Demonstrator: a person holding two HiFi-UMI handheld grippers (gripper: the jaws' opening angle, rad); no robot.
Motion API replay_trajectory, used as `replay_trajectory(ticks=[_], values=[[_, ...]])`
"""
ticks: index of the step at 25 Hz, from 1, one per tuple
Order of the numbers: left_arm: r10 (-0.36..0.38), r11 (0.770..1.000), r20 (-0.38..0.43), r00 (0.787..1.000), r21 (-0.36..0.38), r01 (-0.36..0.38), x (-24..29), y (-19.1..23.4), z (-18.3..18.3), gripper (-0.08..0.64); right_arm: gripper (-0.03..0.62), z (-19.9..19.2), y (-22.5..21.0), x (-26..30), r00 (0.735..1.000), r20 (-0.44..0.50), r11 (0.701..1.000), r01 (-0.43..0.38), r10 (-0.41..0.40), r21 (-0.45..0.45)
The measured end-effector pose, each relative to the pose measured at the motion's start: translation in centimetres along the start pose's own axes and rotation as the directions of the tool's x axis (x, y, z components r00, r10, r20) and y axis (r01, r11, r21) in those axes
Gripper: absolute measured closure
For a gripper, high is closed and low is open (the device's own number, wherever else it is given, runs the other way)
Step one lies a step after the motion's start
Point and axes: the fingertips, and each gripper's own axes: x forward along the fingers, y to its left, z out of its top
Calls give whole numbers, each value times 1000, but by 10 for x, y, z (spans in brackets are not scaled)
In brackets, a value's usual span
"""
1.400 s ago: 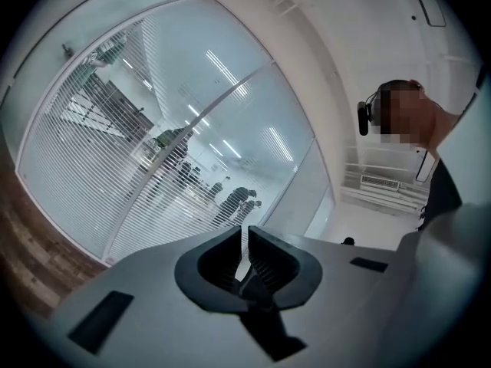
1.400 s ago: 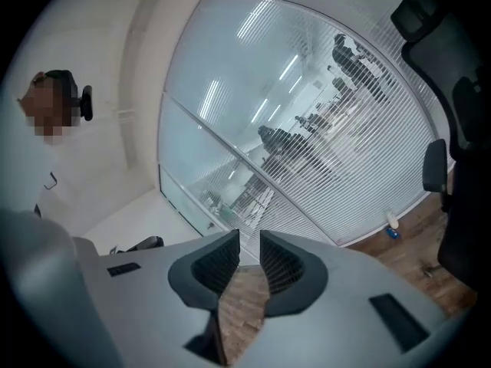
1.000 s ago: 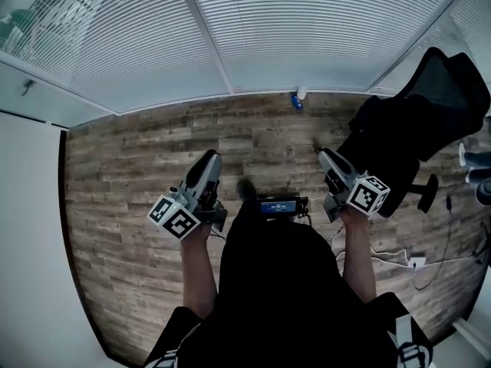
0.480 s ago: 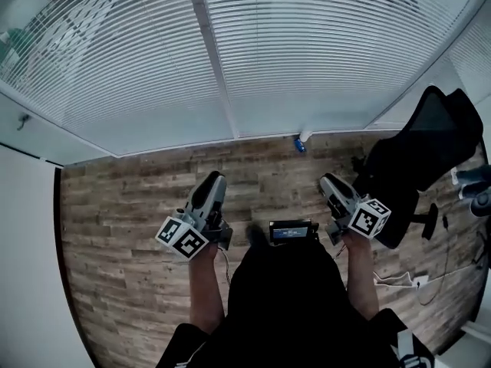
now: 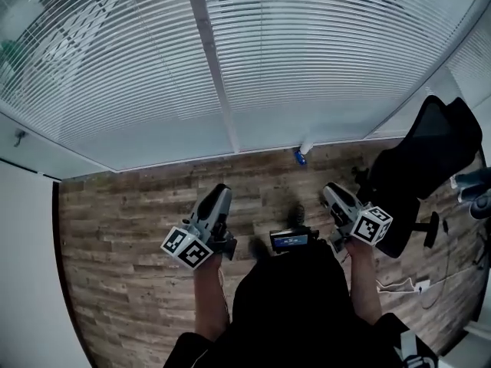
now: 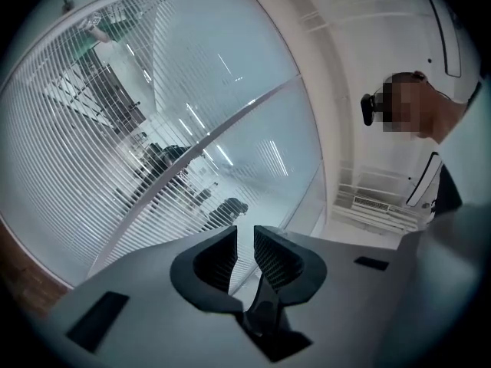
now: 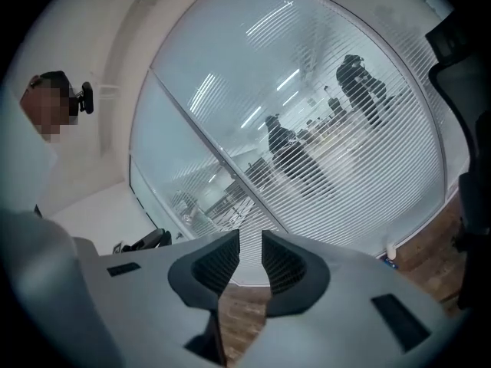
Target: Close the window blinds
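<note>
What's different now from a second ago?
The person walked closer to the blinds: they fill more of the head view and less floor shows. The left gripper and right gripper came along, open and empty; nothing was grabbed. The chair stayed put.

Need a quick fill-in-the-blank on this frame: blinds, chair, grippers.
1. The slats of the white window blinds run ___.
2. The black office chair stands on the person's ___ side.
3. The left gripper and the right gripper both hold ___.
Missing: horizontally; right; nothing.
</note>
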Motion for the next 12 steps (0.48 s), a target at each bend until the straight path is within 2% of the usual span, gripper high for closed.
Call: replay_trajectory(ticks=[6, 12], values=[[56, 998, -28, 998, 41, -55, 26, 18, 8, 492, 514, 17, -9, 49, 996, -33, 997, -80, 80, 8], [138, 982, -54, 989, 138, -129, 97, 22, 19, 491, 514, 73, -47, 74, 990, -18, 990, -141, 142, 24]])
